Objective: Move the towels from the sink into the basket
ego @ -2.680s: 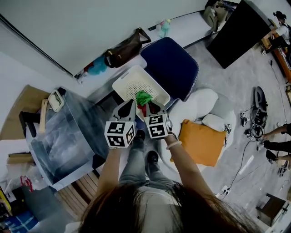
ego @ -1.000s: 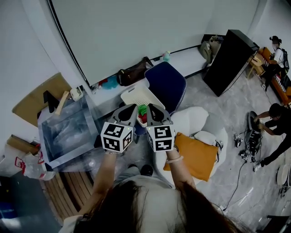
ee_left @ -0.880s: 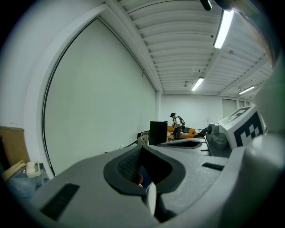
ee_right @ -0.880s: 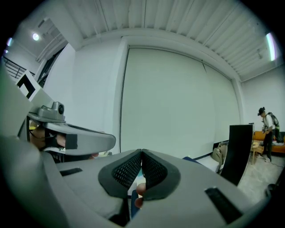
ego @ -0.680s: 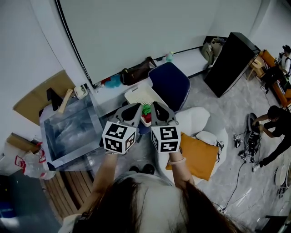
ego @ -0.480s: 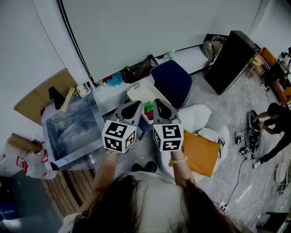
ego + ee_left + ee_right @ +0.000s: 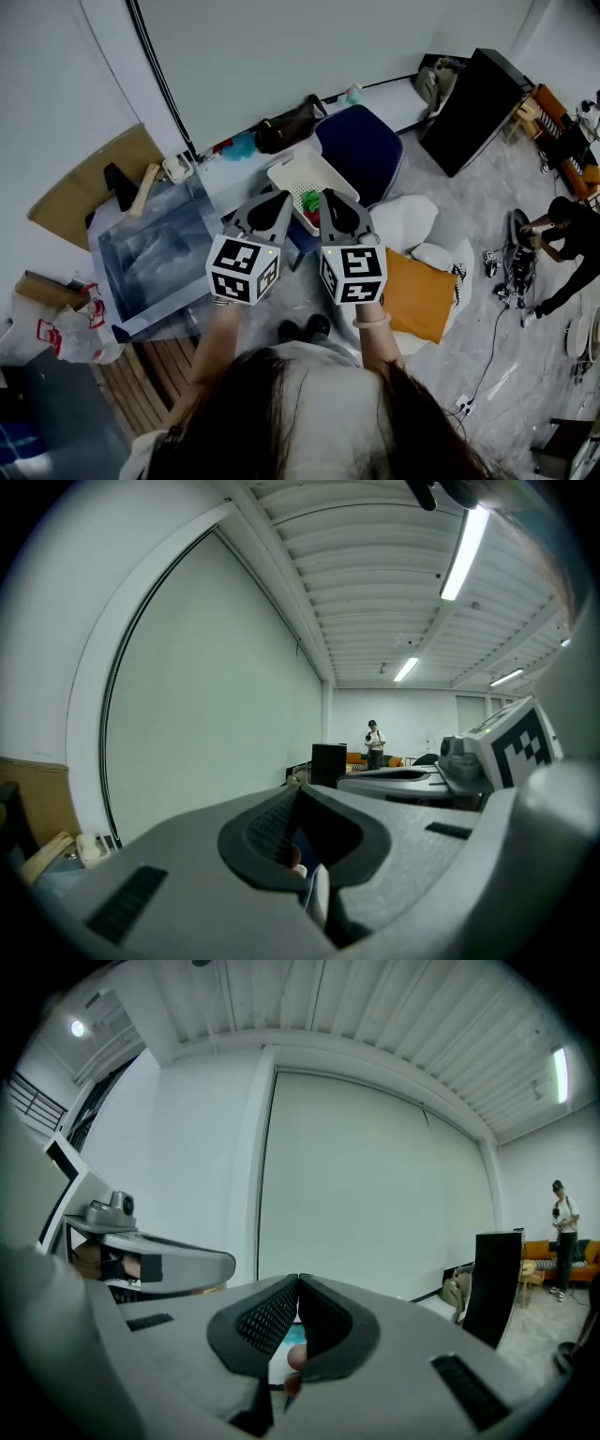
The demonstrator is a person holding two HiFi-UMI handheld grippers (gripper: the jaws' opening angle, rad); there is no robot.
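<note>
The grey left gripper (image 7: 298, 789) is seen with its jaws closed tip to tip, and nothing is clamped between them. The grey right gripper (image 7: 298, 1281) is likewise fully closed, with nothing gripped. In the head view both are held side by side before the white perforated plastic basket (image 7: 292, 175), in which a crumpled green towel (image 7: 309, 200) and a red towel (image 7: 313, 219) are lying. The clear-walled sink (image 7: 127, 281) stands left of the basket.
</note>
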